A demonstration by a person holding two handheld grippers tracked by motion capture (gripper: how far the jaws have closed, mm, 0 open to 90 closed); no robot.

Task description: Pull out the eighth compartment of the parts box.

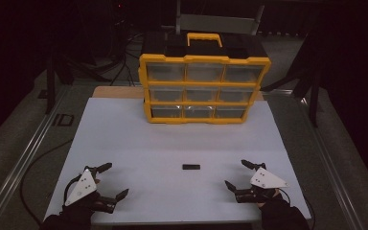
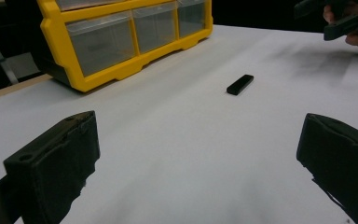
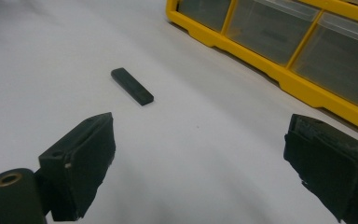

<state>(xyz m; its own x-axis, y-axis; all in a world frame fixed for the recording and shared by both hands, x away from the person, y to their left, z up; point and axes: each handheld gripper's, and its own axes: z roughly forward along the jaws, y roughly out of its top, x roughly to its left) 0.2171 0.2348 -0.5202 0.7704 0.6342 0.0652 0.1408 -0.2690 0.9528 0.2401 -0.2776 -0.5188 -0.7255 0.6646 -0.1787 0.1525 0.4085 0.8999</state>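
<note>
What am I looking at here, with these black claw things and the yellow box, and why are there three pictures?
A person sits at a table and holds a hand tool in each hand. Each tool is a gripper with two black jaws.

The high view looks down from above the person. In it the left gripper sits at the lower left and the right gripper at the lower right.

The other two pictures come from small cameras riding on the grippers, each looking out between its own two jaws.

On the white table lies a small black bar, between the two grippers. Behind it stands a yellow drawer box with clear drawers and a handle on top.

Both grippers are open, and nothing is held.
</note>
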